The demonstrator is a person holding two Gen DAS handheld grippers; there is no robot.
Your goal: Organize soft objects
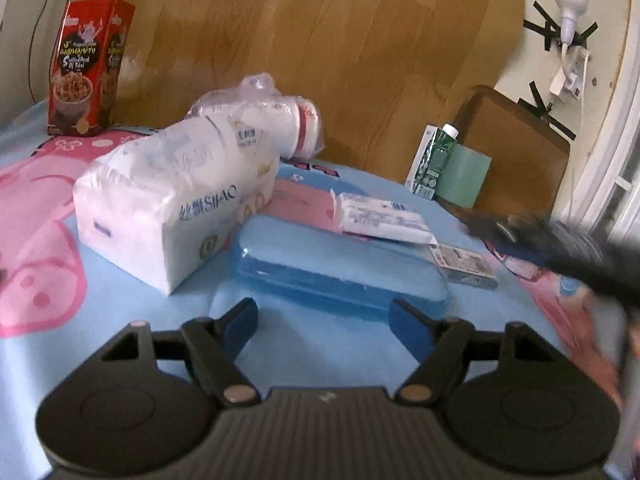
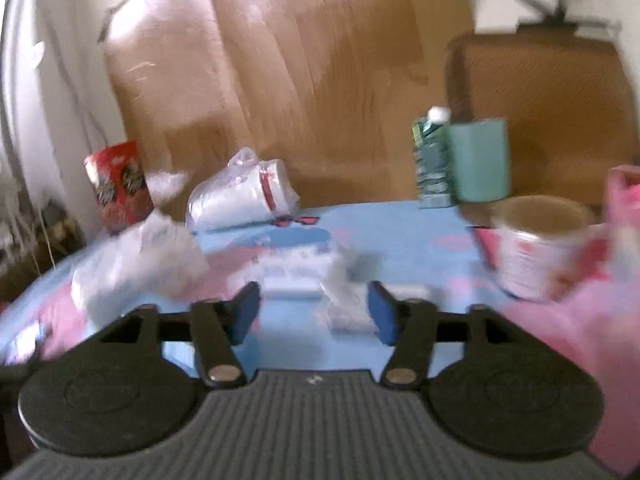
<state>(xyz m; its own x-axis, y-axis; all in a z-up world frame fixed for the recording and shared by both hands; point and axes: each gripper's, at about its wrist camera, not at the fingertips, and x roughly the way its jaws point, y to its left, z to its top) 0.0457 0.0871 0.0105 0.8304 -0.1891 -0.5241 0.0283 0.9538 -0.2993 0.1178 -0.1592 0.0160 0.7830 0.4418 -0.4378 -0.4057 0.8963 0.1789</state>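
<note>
A white tissue pack [image 1: 172, 204] with blue lettering lies on the blue and pink cloth [image 1: 120, 320], left of centre. Behind it lies a clear bag of white rolls [image 1: 276, 120]. A flat clear blue case [image 1: 340, 272] lies in front of my open, empty left gripper [image 1: 324, 320]. A small white packet [image 1: 384, 220] rests on the case's far edge. The right wrist view is blurred; my right gripper [image 2: 314, 312] is open and empty above the small packet [image 2: 340, 304]. The tissue pack [image 2: 136, 268] and bagged rolls [image 2: 244, 196] show there too. The right gripper appears blurred in the left wrist view [image 1: 552, 248].
A red snack box [image 1: 86, 68] stands at the back left. A green carton [image 1: 434, 160] and a pale green roll [image 1: 464, 176] stand at the back right before a brown tray [image 1: 520, 148]. A pink patterned cup [image 2: 540, 248] sits at the right. A wooden board [image 1: 320, 40] backs the table.
</note>
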